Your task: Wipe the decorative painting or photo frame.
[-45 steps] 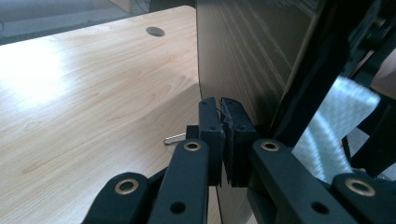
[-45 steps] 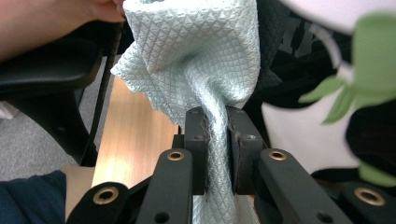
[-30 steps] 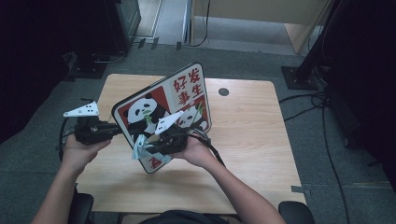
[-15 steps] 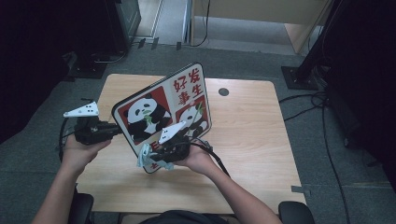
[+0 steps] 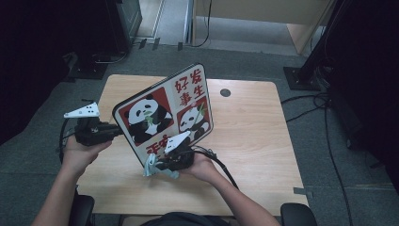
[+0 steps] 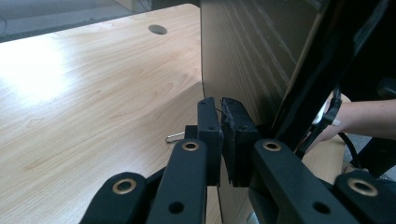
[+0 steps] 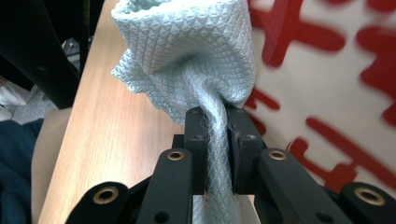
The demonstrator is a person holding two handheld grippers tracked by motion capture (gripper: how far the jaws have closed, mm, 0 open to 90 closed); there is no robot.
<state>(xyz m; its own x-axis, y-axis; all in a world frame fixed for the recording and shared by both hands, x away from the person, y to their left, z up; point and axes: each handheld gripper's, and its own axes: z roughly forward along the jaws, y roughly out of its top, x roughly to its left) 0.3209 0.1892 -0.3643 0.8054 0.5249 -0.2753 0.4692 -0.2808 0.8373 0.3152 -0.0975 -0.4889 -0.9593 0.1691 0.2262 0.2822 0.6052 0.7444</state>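
While a pale blue cloth (image 7: pixel 187 70) is pinched tight in the closed right gripper (image 5: pixel 162 165) at the near edge of the panda board (image 5: pixel 164 113), the board's left edge is clamped by the closed left gripper (image 5: pixel 110 133). The board could be twisted loose if the cloth is pressed too hard. It is held tilted above the table (image 5: pixel 254 122), printed with pandas and red characters.

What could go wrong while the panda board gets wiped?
The left gripper pinches the panda board only at its edge, and the board stands tilted on the table, so a hard push might twist or tip it. The right gripper holds just a bunched bit of the blue cloth, which might slip out.
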